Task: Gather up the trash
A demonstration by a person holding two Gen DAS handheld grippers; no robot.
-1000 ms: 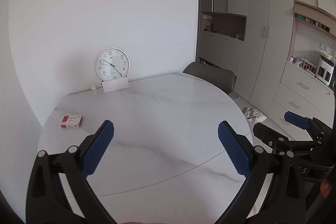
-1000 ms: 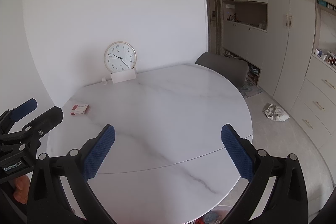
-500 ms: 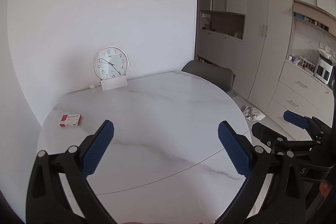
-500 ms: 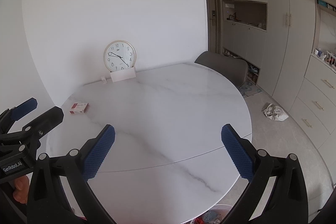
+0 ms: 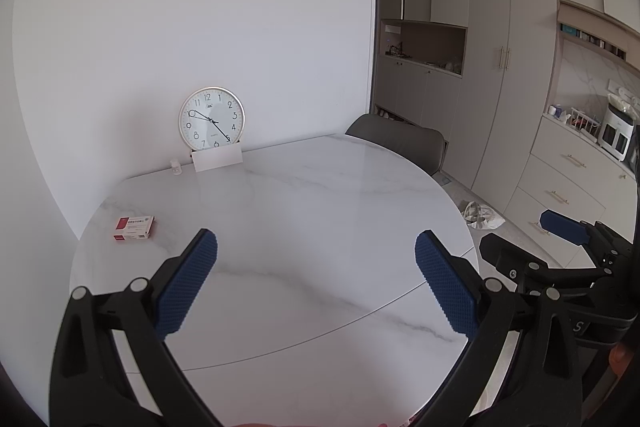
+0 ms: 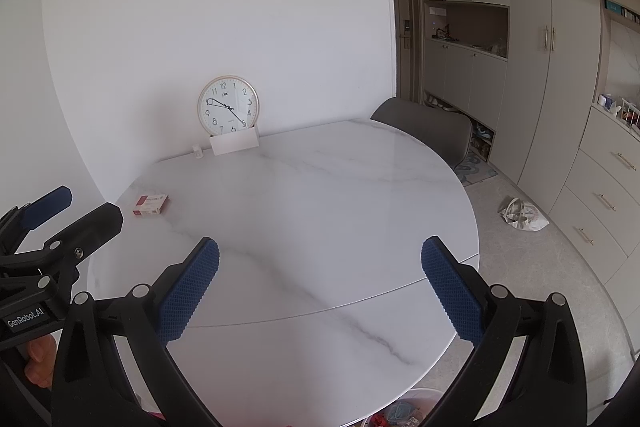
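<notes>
White marble, round and nearly bare, forms the surface (image 5: 304,211). A small red-and-white cardboard box (image 5: 134,227), judged the trash, lies flat near its far left edge. Both left tongs (image 5: 316,283) and right tongs (image 6: 320,287) are held spread and empty above the near edge, presumably readied for reaching it.

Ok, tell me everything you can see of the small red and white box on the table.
The small red and white box is a flat rectangular carton, cardboard by its look, with a red band along one end and a white face bearing print too small to read. It looks closed and lies flat on the marble table near the left edge, touching nothing else. Both grippers are apart from it; the clock stands well behind it by the wall.
</notes>
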